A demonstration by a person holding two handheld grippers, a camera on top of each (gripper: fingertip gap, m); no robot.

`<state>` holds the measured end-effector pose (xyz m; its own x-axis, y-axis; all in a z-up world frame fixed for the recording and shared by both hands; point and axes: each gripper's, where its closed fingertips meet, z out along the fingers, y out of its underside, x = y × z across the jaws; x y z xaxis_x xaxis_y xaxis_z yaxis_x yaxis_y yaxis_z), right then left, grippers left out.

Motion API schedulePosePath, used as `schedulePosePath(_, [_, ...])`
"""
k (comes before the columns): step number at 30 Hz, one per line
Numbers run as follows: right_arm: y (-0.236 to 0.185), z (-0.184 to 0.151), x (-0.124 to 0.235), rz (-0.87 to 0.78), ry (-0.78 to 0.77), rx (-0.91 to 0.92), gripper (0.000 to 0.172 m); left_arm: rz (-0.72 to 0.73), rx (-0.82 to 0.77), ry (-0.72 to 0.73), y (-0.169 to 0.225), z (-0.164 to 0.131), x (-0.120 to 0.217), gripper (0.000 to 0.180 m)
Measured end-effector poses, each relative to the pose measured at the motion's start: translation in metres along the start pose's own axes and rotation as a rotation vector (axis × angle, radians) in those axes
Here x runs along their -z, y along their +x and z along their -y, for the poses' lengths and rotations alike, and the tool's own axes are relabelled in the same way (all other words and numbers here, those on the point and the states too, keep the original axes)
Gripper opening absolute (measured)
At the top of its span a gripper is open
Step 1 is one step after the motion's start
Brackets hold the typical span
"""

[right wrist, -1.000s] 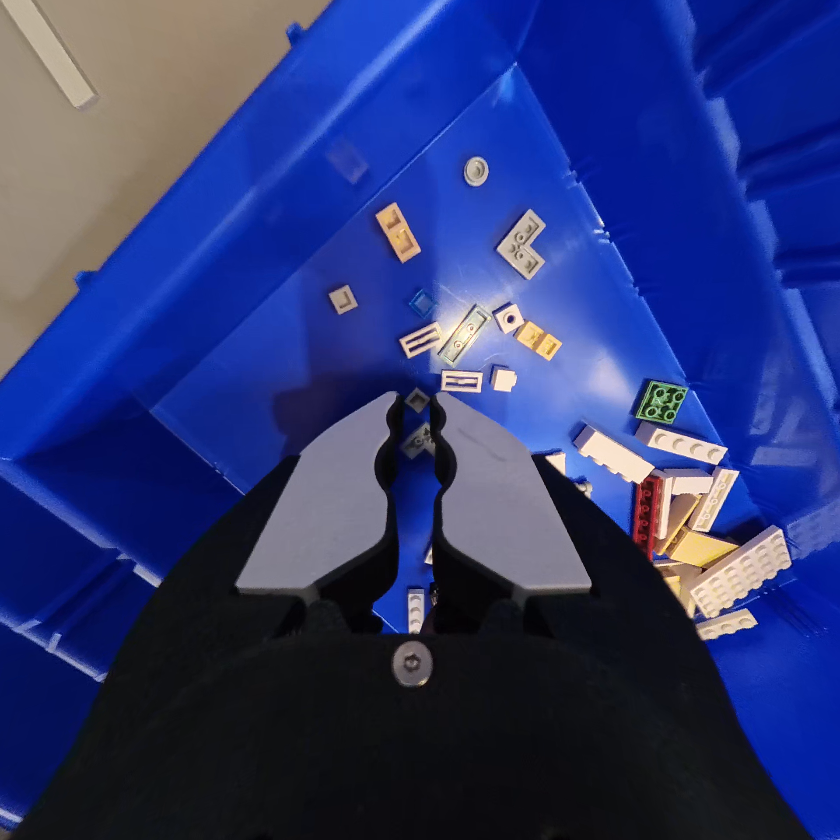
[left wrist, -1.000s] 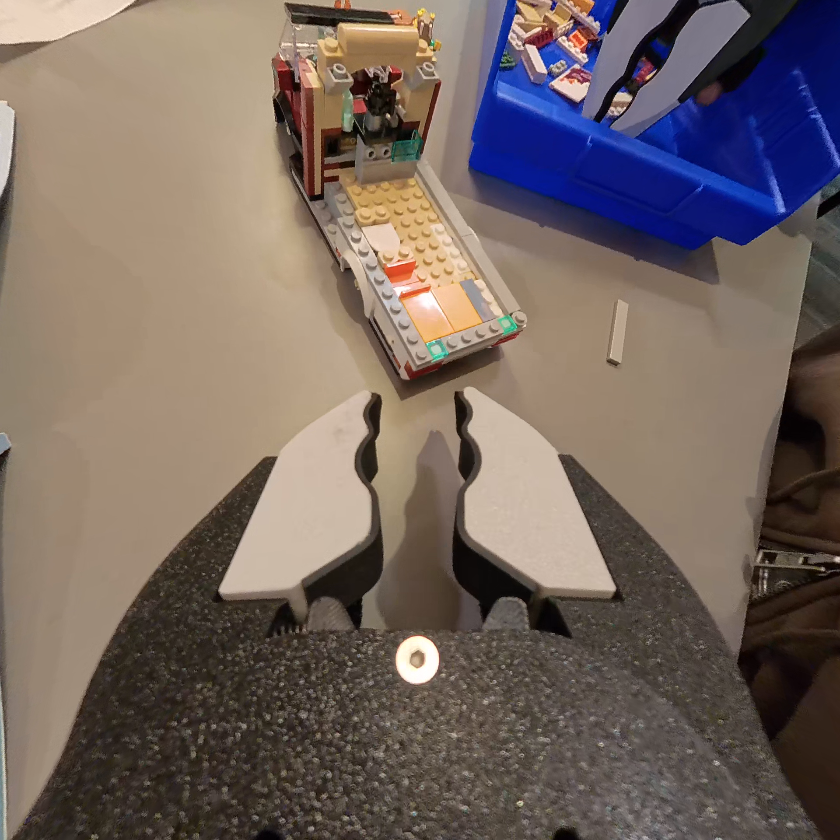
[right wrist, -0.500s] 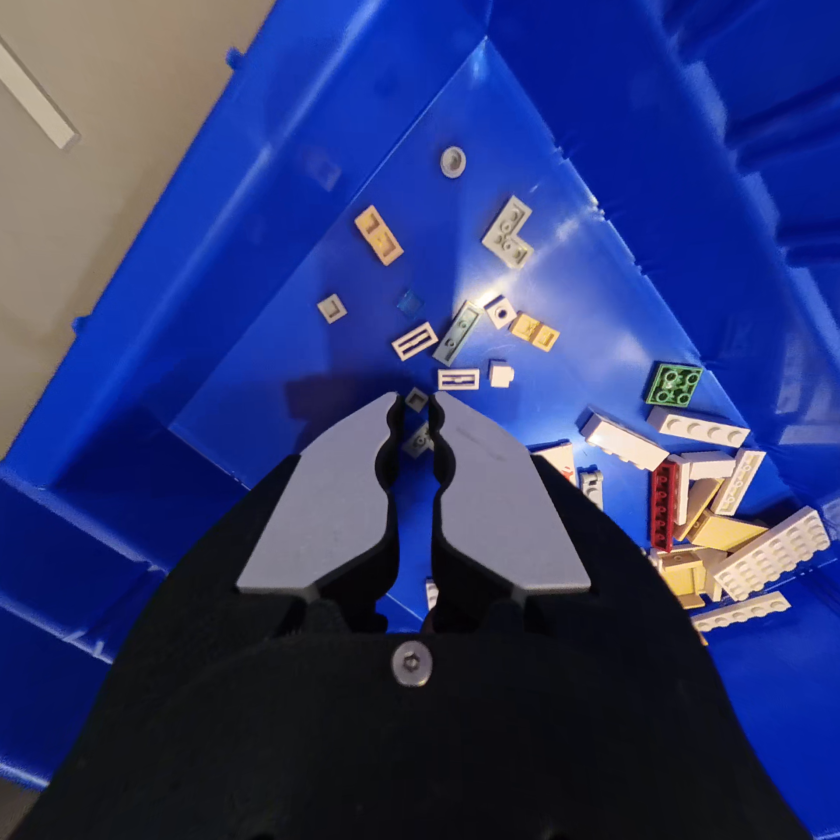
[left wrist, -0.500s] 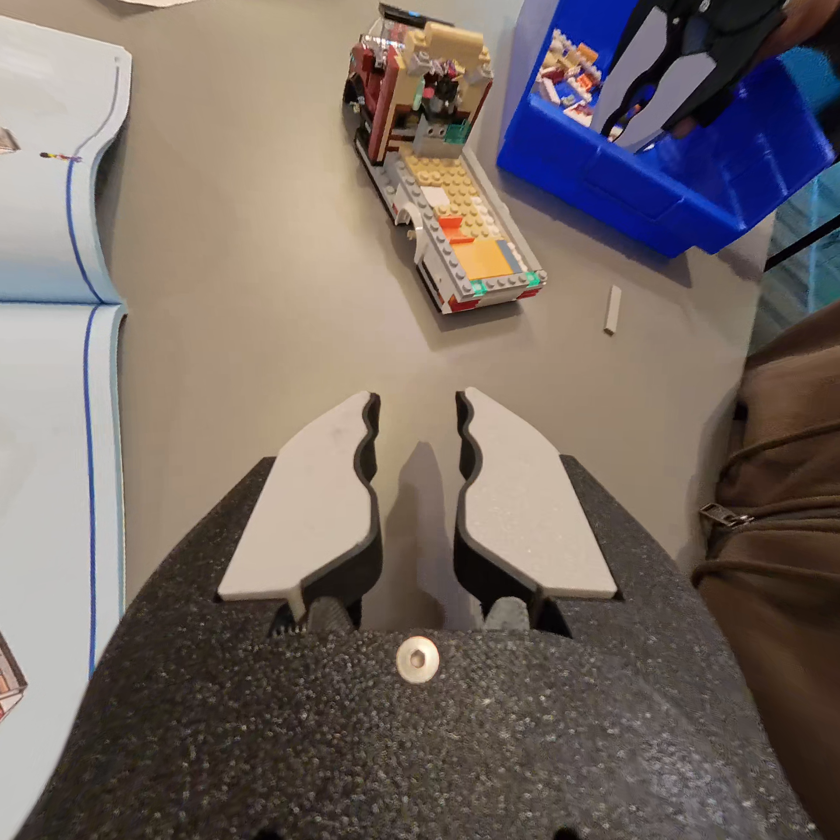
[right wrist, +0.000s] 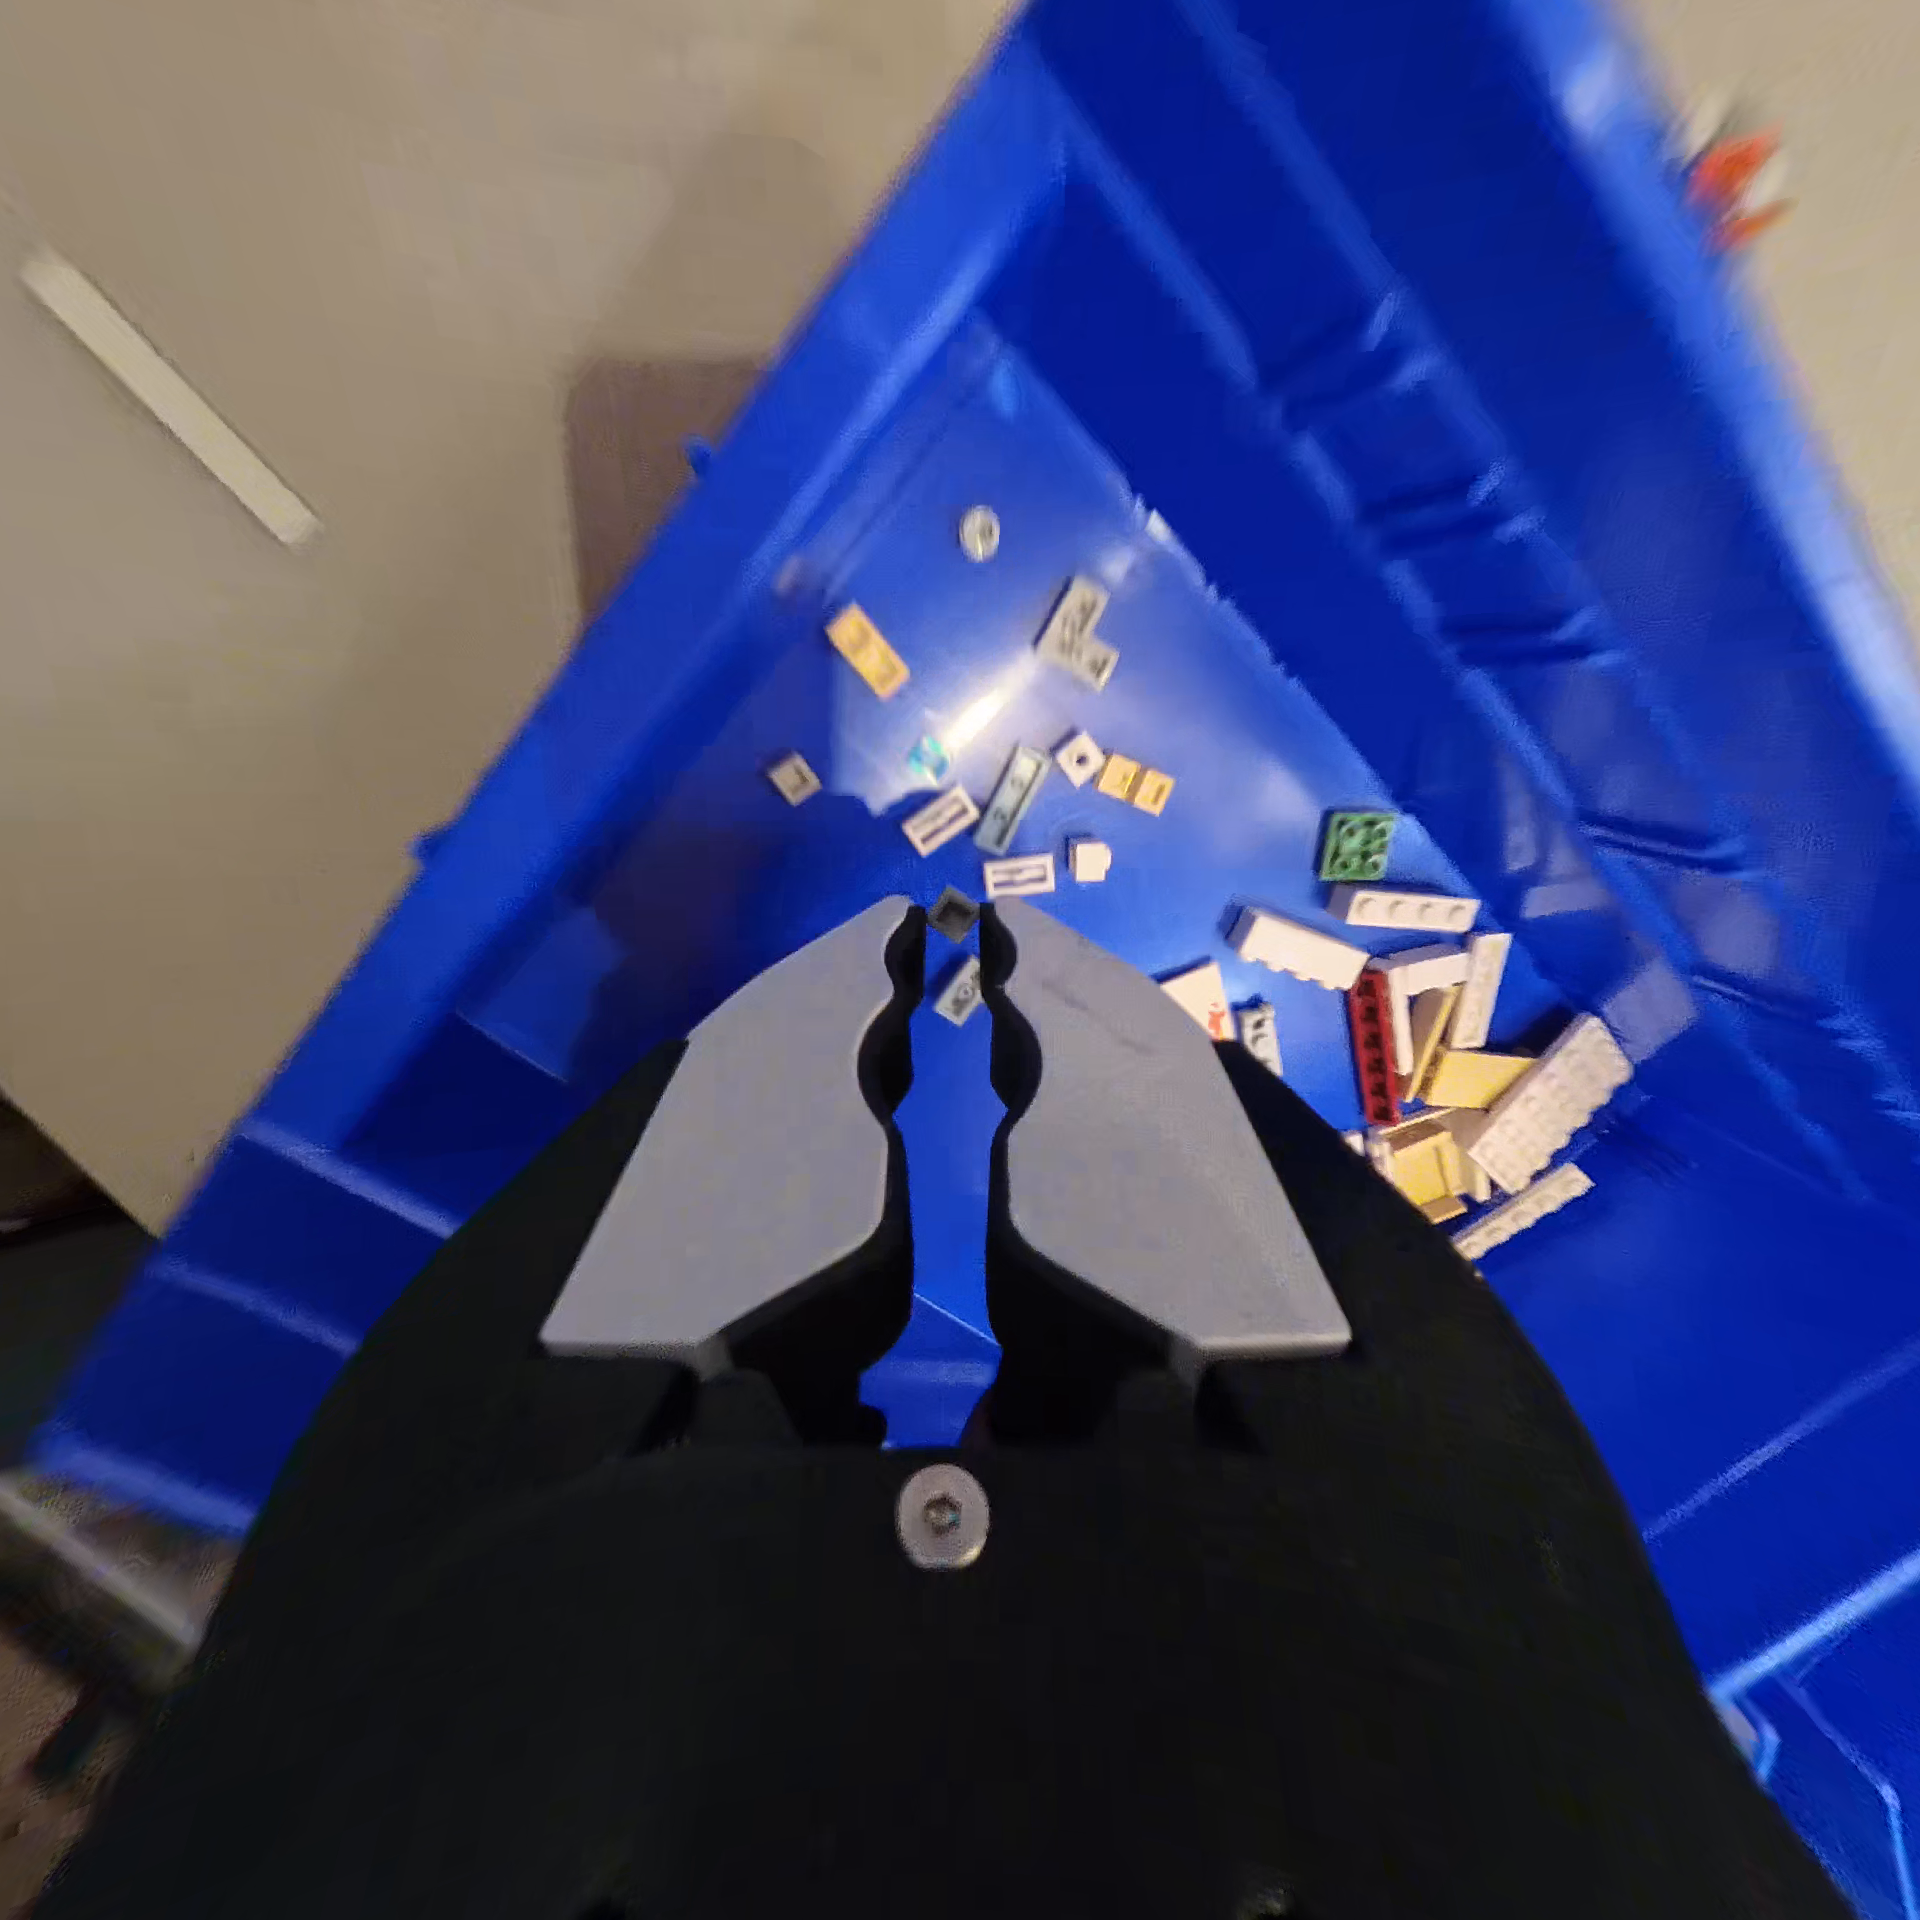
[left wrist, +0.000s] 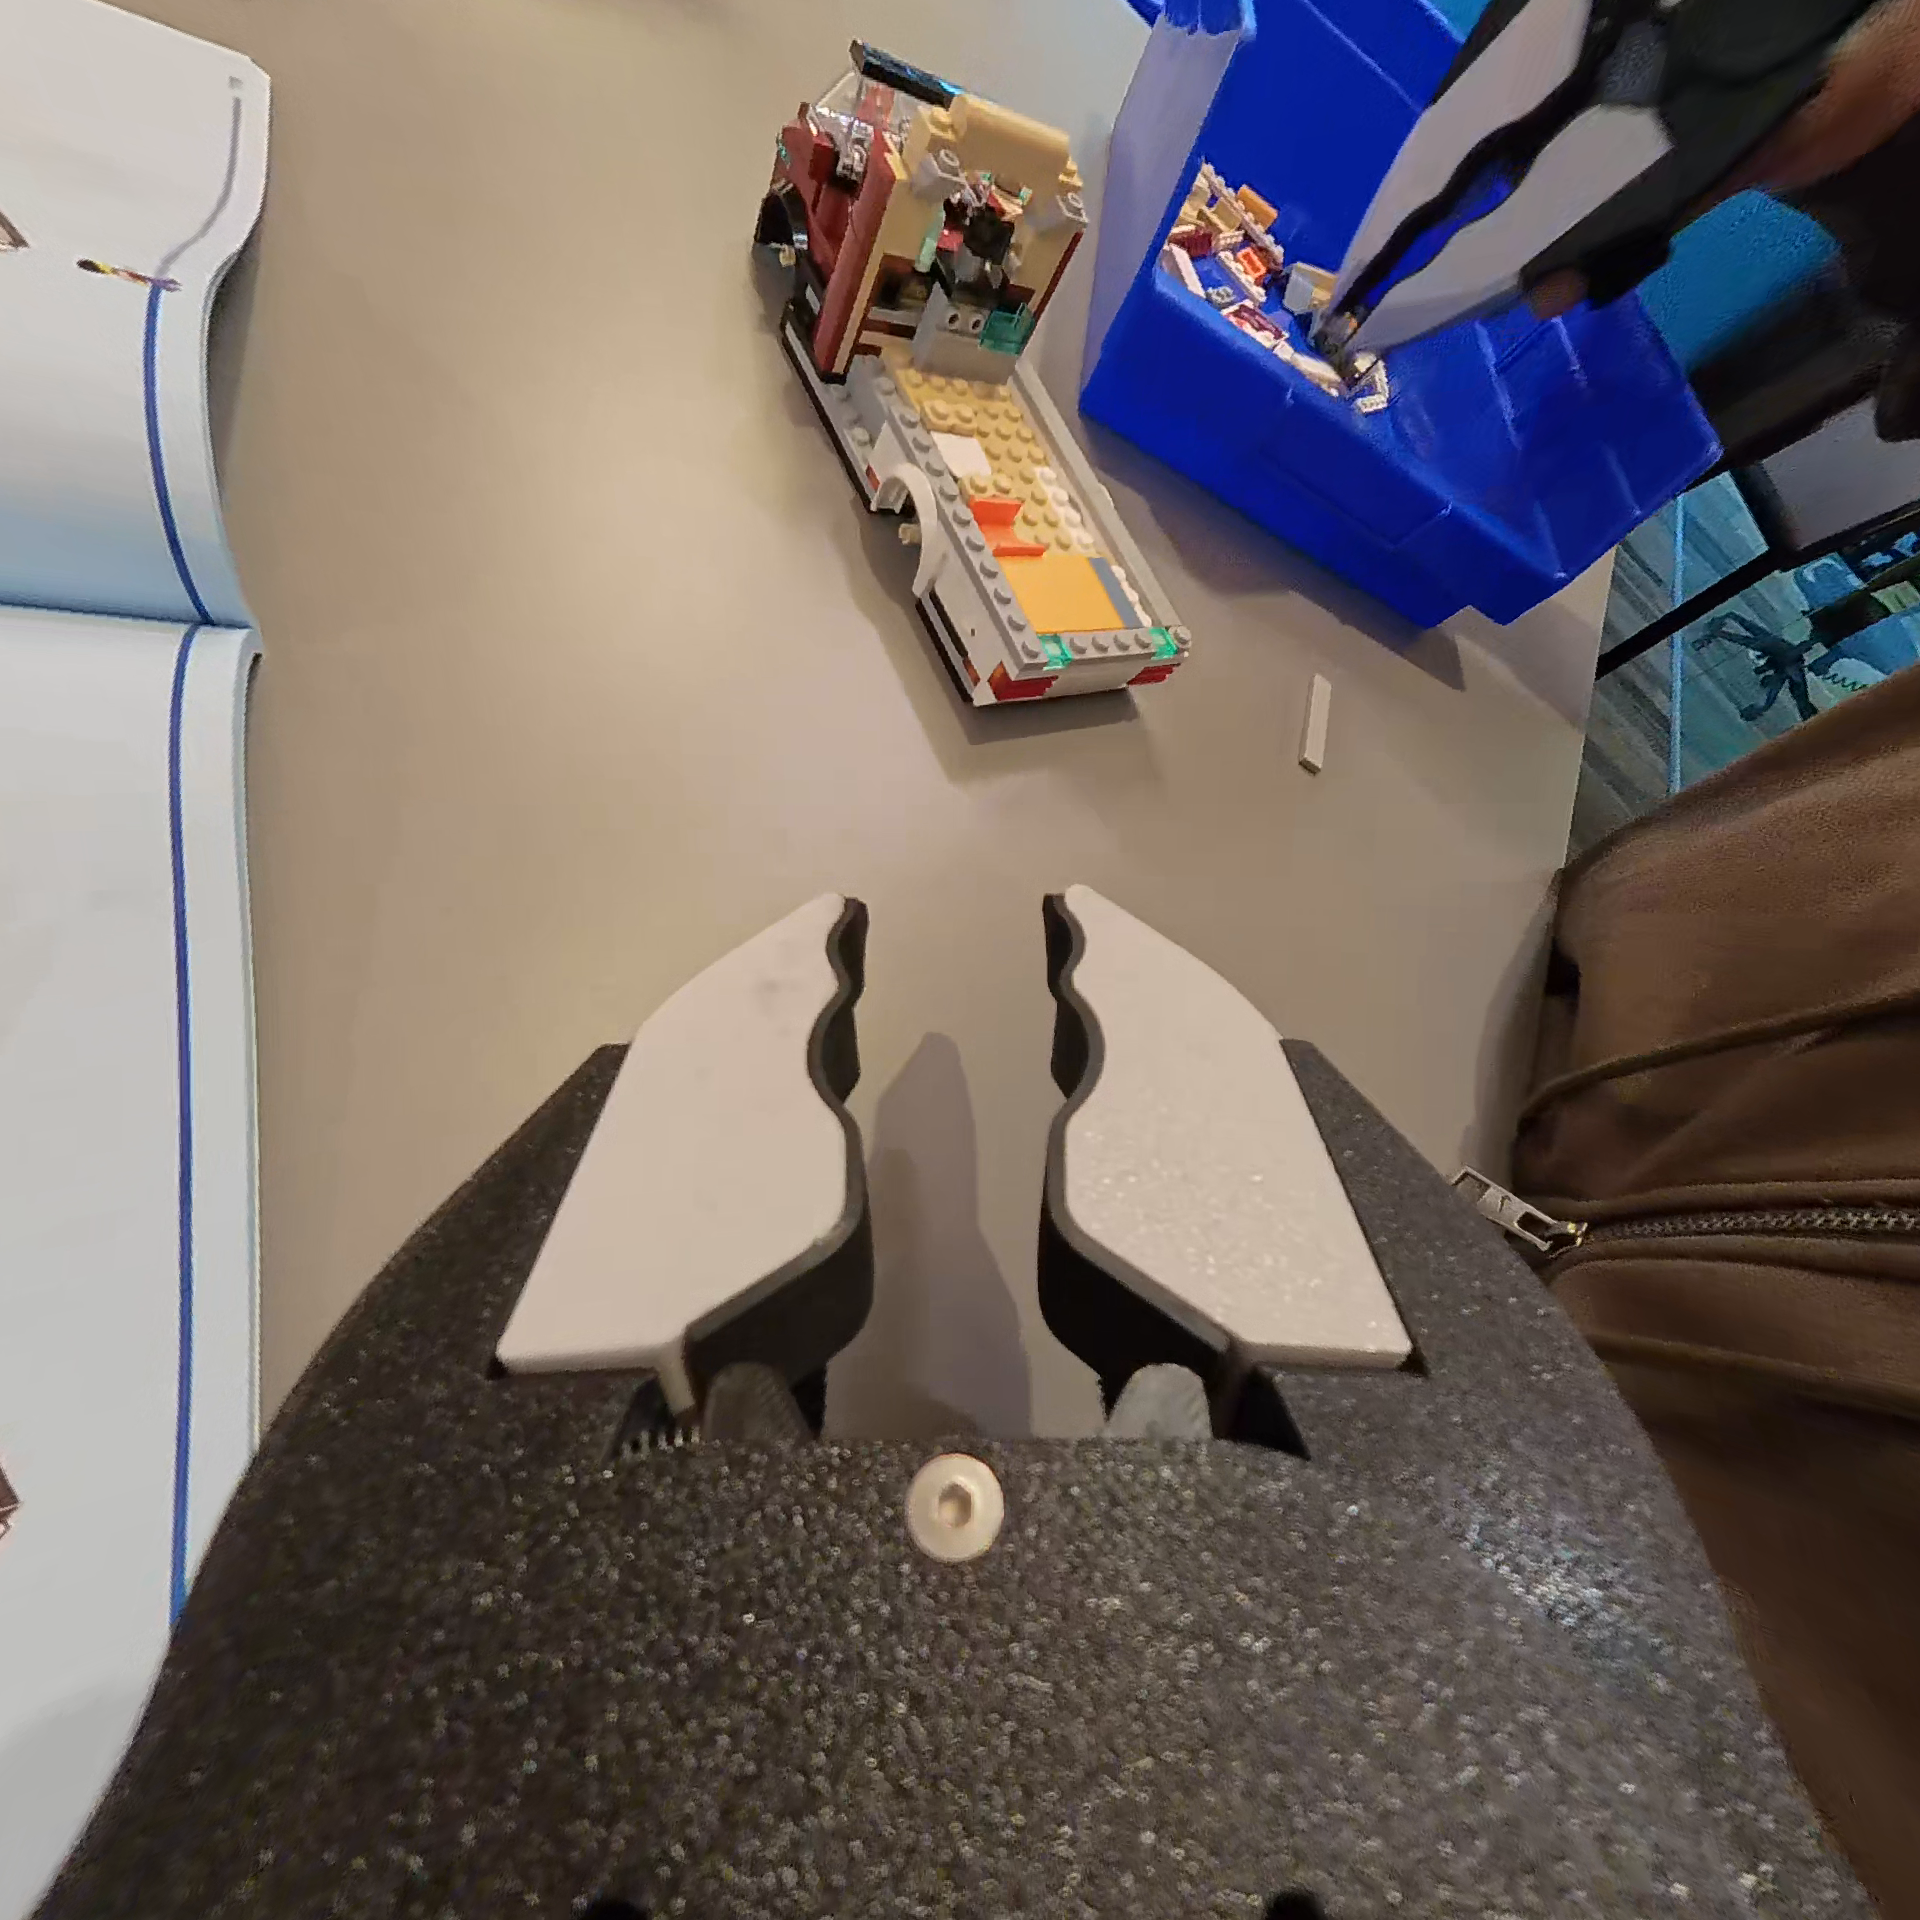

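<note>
Over the grey table [left wrist: 499, 644], in the left wrist view, the left gripper [left wrist: 954, 909] is seen with its fingers spread and nothing between them. Ahead of it a brick model [left wrist: 966, 416] stands on the table, with a small grey bar [left wrist: 1315, 722] lying apart to its right. A blue bin [left wrist: 1403, 468] of loose bricks is placed further right, and the right gripper [left wrist: 1340, 322] is seen reaching into it. An open booklet [left wrist: 94, 727] is laid along the left edge; a brown sleeve [left wrist: 1745, 1091] is noted at right.

Above the bin [right wrist: 1351, 416], in the right wrist view, a small grey square piece [right wrist: 953, 914] is pinched between the fingertips of the right gripper [right wrist: 953, 916]. Loose bricks [right wrist: 1455, 1039] are scattered on the bin floor below. The view is blurred.
</note>
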<state>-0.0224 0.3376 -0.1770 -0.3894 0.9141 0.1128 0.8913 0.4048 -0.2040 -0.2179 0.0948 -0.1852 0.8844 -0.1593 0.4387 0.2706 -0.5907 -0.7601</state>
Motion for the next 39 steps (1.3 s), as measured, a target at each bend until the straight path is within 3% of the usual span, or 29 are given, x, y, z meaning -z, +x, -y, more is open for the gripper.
schedulePosePath(3, [-0.021,0.036,0.028,-0.008,0.157,0.008,0.010,0.002,0.002,-0.009,-0.001,-0.001,-0.001,0.034])
schedulePosePath(6, [-0.060,0.068,0.033,0.029,0.253,0.054,0.009,0.008,-0.009,-0.021,0.000,-0.002,-0.003,0.034])
schedulePosePath(9, [-0.102,0.085,0.020,0.054,0.253,0.127,0.010,0.011,-0.013,-0.023,0.000,-0.003,-0.003,0.034])
schedulePosePath(12, [-0.125,0.081,-0.002,0.029,0.171,0.201,0.010,0.008,-0.008,-0.024,0.000,-0.003,-0.003,0.034])
schedulePosePath(15, [-0.122,0.073,-0.011,-0.090,0.095,0.276,0.010,0.006,-0.006,-0.031,0.000,-0.003,-0.004,0.034])
schedulePosePath(23, [-0.125,0.085,-0.011,-0.070,0.080,0.395,0.010,0.017,-0.015,-0.047,-0.001,-0.004,-0.007,0.034])
schedulePosePath(29, [-0.114,0.092,-0.042,-0.042,-0.028,0.495,0.011,0.031,-0.022,-0.020,-0.001,-0.002,-0.004,0.034])
schedulePosePath(31, [-0.115,0.087,-0.049,-0.019,-0.063,0.505,0.011,0.024,-0.006,0.000,-0.002,0.000,-0.001,0.034])
schedulePosePath(39, [-0.104,0.091,-0.038,-0.052,0.034,0.407,0.022,-0.003,0.014,-0.025,-0.001,-0.002,-0.004,0.034])
